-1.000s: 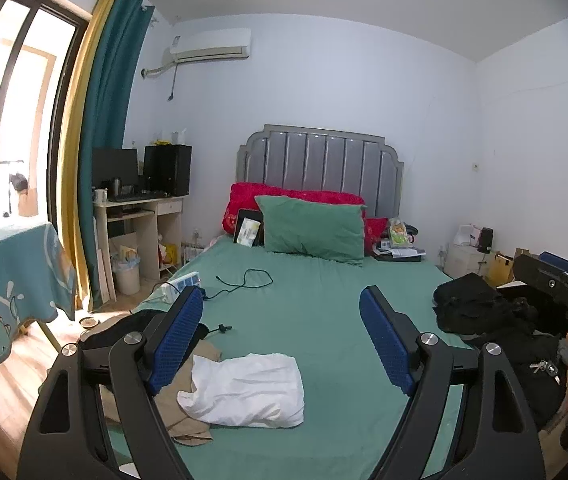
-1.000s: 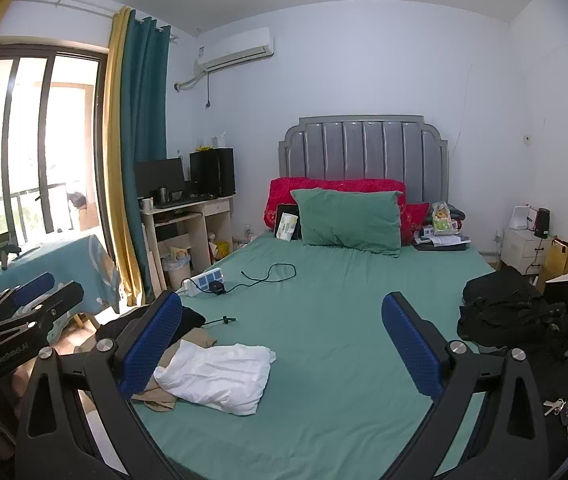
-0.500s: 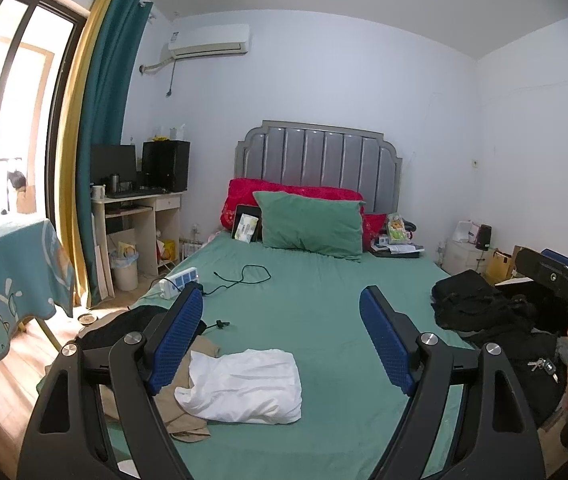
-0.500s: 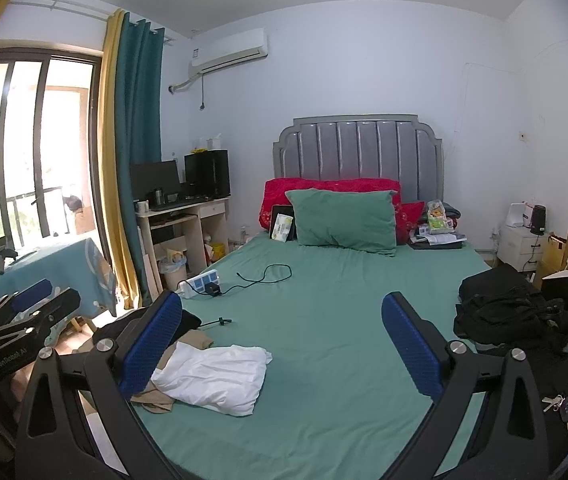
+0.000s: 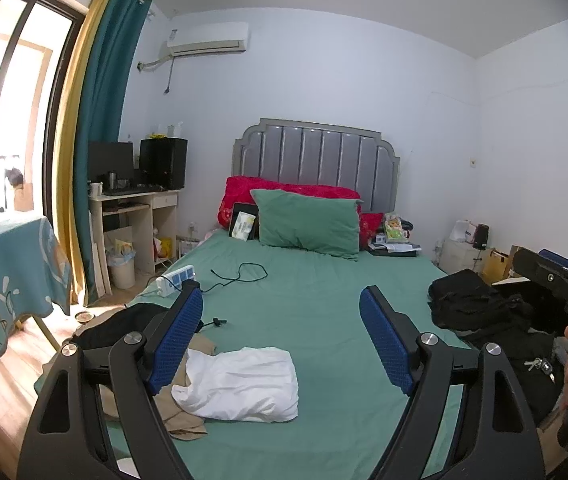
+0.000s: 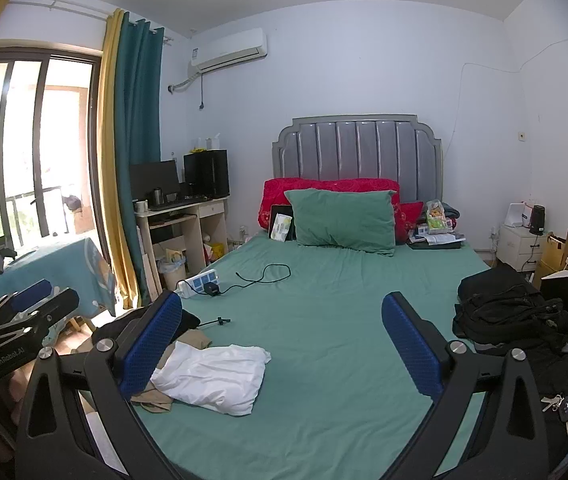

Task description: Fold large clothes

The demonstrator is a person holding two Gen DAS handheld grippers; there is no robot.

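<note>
A crumpled white garment lies near the foot of the green bed, left of centre. It rests partly on a tan garment, with a black one behind at the bed's left corner. My left gripper is open and held above the foot of the bed, nothing between its blue pads. My right gripper is open too, at the same height, empty. Each gripper shows at the edge of the other's view.
A black backpack and keys sit at the bed's right edge. A power strip with a black cable lies mid-left. Pillows lean on the headboard. A desk and a cloth-covered table stand left.
Both views have tilted up a little and drawn slightly back, so the bed and clothes sit lower in frame. Both grippers stay open.
</note>
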